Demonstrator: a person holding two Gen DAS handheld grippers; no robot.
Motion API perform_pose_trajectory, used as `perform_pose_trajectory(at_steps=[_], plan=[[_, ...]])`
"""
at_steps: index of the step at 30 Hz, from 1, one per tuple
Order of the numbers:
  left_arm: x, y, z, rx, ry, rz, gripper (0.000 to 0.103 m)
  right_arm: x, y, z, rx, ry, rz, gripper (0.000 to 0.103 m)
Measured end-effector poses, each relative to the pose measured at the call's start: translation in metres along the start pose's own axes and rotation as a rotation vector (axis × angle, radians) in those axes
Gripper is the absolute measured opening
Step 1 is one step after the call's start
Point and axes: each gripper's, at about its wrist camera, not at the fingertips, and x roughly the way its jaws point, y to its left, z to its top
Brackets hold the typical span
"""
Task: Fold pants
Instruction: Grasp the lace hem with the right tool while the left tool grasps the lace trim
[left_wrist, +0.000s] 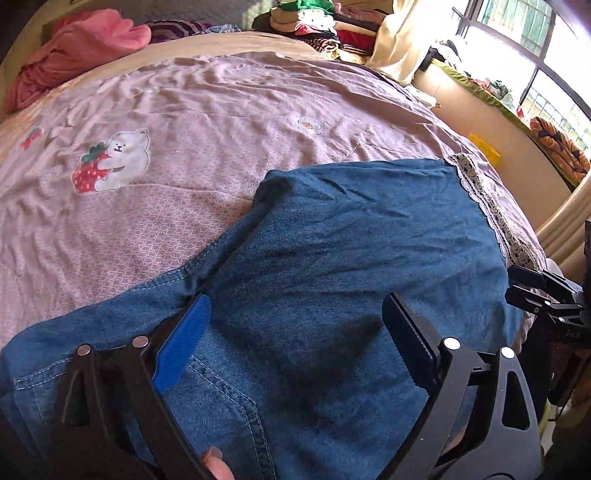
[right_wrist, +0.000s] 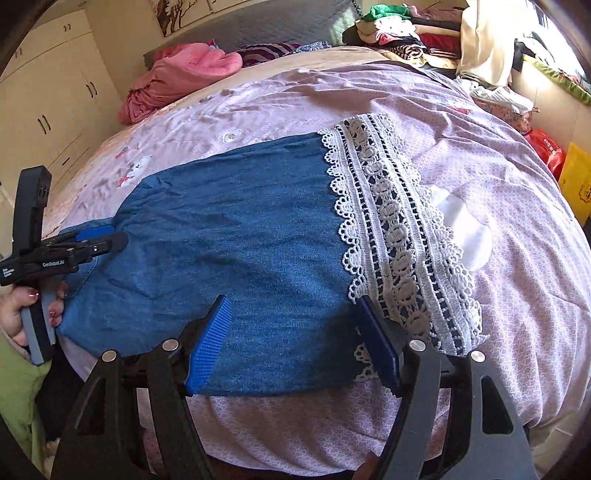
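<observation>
Pants (right_wrist: 236, 236) near bed edge (right_wrist: 295, 424)

left gripper (left_wrist: 295, 332) spread wide over blue pants (left_wrist: 332, 258) on bedspread (left_wrist: 203, 110).

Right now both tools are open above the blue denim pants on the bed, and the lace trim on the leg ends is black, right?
Not quite: the lace trim is white, as the right wrist view shows plainly. The rest stands: the left tool and the right tool are both open over the blue denim pants, which lie on the bed.
</observation>
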Motion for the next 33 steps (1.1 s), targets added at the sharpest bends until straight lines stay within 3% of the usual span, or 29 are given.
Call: perform_pose_trajectory(at_steps=[5,9,19,25,33], plan=[[0.001,-0.01,0.001,0.032,0.002,0.026,0.093,-0.004,-0.001,0.0,0.007,-0.011,0.016,0.069],[-0.023,-0.019,0.008,0.038,-0.031,-0.006,0.093,-0.03,-0.01,-0.001,0.065,-0.064,0.063,0.069],[-0.068,-0.072,0.056,0.172,-0.136,-0.016,0.093,-0.088,-0.039,-0.012,0.101,-0.157,-0.004,0.075],[-0.054,-0.111,0.089,0.257,-0.132,-0.053,0.093,-0.087,-0.054,-0.022,0.123,-0.133,-0.018,0.076],[0.012,-0.158,0.115,0.351,-0.048,-0.123,0.093,-0.065,-0.06,-0.008,0.118,-0.127,0.016,0.076]])
